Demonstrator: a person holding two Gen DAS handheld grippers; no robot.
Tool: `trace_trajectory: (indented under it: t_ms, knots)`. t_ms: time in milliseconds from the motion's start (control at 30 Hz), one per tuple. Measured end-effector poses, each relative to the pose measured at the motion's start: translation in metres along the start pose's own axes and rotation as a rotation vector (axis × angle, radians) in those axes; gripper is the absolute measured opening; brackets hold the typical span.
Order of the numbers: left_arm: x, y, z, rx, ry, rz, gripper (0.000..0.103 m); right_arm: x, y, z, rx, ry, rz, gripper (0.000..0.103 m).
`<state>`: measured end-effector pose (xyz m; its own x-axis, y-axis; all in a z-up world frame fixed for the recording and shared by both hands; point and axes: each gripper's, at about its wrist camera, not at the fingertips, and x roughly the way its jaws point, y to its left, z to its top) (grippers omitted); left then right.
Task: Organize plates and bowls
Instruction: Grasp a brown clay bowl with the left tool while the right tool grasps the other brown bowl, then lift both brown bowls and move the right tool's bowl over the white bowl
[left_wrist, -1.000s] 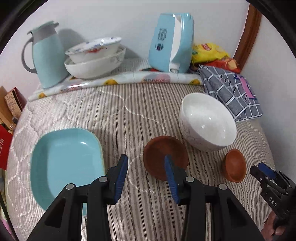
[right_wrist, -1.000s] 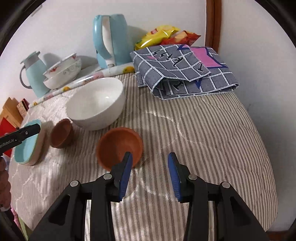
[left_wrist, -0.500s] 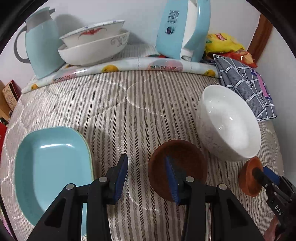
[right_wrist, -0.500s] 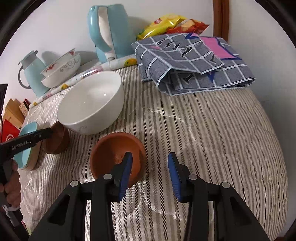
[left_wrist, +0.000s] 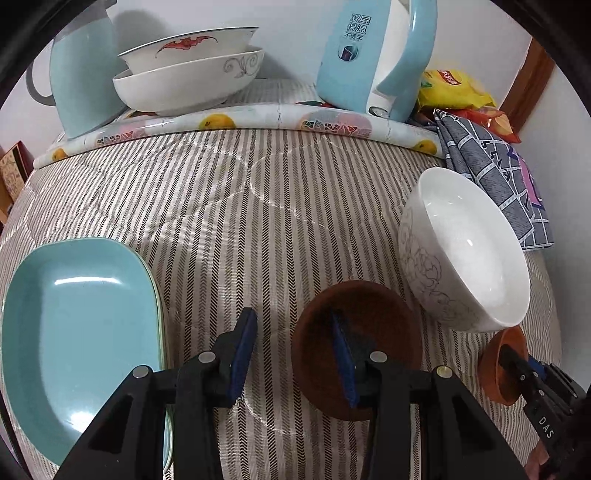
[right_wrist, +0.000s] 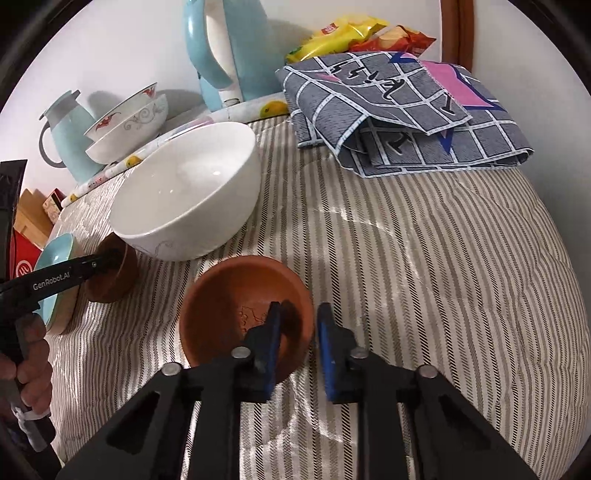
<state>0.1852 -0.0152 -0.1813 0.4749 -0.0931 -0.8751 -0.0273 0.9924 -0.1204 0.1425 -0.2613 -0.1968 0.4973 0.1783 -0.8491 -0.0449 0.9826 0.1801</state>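
Dark brown bowl (left_wrist: 373, 314) on striped quilt (left_wrist: 258, 206), near rim between my left gripper (left_wrist: 295, 354) jaws, which are closing, not yet pinching. Orange bowl (right_wrist: 236, 306) just right of it; my right gripper (right_wrist: 299, 347) jaws closing over its near rim, wall between pads, gap remaining. White bowl (right_wrist: 192, 199) crowds close behind both. Teal plates (left_wrist: 74, 332) stacked at left. Folded checked cloth (right_wrist: 406, 110), blue kettle (left_wrist: 369, 55), stacked patterned bowls (left_wrist: 192, 74), teal jug (left_wrist: 81, 74) along back.

A glossy white ceramic bowl (right_wrist: 184, 195) is gleaming beside matt terracotta bowls (right_wrist: 245, 314) on striped, quilted cloth bedding (right_wrist: 424, 277).
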Motion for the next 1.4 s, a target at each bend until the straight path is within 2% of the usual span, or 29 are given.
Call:
trace_trajectory:
  t_ms: [33, 100, 367, 933, 1400]
  knots:
    - [0.0, 0.0, 0.0, 0.004, -0.004, -0.01, 0.033, 0.0, 0.001, 0.001, 0.003, -0.003, -0.003, 0.014]
    - [0.0, 0.0, 0.0, -0.002, 0.002, -0.043, 0.02, 0.001, 0.001, 0.001, 0.006, -0.011, -0.002, 0.014]
    - [-0.008, -0.007, -0.003, 0.032, -0.028, -0.043, 0.01, -0.009, 0.002, -0.003, 0.01, -0.045, 0.01, 0.009]
    - [-0.047, -0.01, -0.019, 0.053, -0.076, -0.033, 0.009, -0.048, 0.005, -0.004, 0.01, -0.102, 0.01, 0.008]
    - [-0.091, -0.004, -0.027, 0.034, -0.13, -0.025, 0.009, -0.096, 0.034, 0.016, -0.033, -0.186, 0.041, 0.008]
